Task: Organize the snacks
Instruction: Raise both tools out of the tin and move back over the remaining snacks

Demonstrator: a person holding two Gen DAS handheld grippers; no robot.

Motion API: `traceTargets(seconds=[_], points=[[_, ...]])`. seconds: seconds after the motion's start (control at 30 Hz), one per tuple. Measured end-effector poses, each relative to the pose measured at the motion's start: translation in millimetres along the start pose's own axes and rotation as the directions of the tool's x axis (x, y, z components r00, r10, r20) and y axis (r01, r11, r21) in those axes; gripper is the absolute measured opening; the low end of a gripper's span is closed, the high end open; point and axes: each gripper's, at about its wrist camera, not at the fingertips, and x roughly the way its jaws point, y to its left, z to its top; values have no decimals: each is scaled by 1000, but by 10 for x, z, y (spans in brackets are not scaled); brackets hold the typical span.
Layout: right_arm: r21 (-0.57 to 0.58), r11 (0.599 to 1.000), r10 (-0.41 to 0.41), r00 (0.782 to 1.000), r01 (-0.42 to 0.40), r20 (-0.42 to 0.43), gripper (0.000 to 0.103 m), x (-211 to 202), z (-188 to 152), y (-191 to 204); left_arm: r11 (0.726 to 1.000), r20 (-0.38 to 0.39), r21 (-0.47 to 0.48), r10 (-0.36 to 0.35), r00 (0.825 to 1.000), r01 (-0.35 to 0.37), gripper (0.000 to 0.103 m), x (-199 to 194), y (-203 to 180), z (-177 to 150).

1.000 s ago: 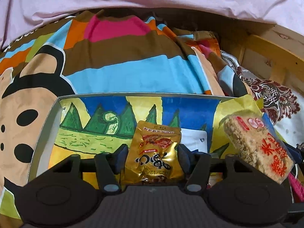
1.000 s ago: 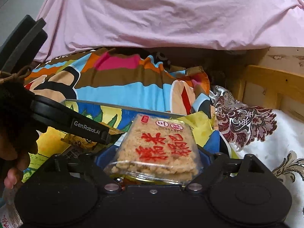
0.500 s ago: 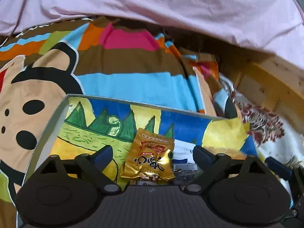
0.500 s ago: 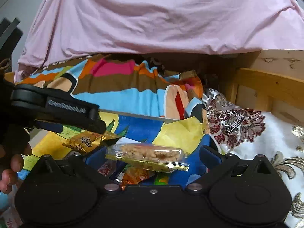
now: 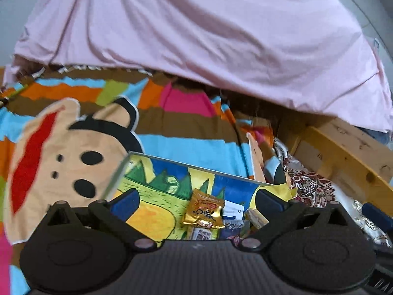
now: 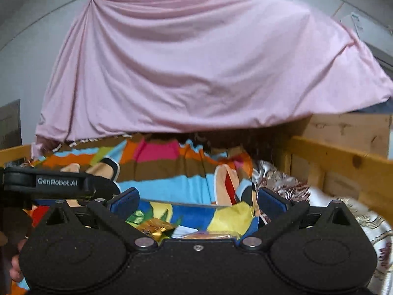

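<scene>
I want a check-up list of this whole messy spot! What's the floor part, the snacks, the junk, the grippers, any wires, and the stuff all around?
Surface: a striped cartoon blanket on a bed.
Job's things: a colourful painted box lies open on the blanket; a gold snack packet lies in it, with more packets and a rice-cracker pack beside it.
Clutter: a floral cloth to the right of the box.
Grippers: left gripper open, holding nothing; right gripper open, holding nothing, above the box.
Cables: nothing seen.
Surroundings: a pink sheet hangs behind; a wooden bed rail on the right.
</scene>
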Motion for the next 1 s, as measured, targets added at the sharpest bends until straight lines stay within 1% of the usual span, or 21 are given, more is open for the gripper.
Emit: traceTargets(seconds=[0.23,0.3,0.43,0.53,0.6,0.77,1.0], points=[[-38,999,7,1000,-6,22,102,-505,111,233,1000,40,-8,6,999,-6,102,-630,125,-46],[-43,999,13,1000,-12,25,102,-662,116,298,1000,49,-13,10,999,-9,102,-815,177,-97],[-55,998,15,1000,-14,25,102,-979,76,438,999,37,-41,12,999,-10,102,-1158,302,-254],[-76,997,17,1000,-16,13,102,-1191,16,520,999,41,-30,15,999,-13,102,-1391,392,-380],[-94,996,13,1000,-12,10,102,-1334,-33,568,1000,41,-23,19,999,-18,102,-1510,440,-445],[-120,993,-3,1000,2,-4,102,-1657,-196,646,999,57,-49,18,998,-15,102,-1790,592,-609],[-159,987,-20,1000,18,-10,102,-2061,-424,775,997,60,-68,24,998,-20,103,-2001,770,-819]])
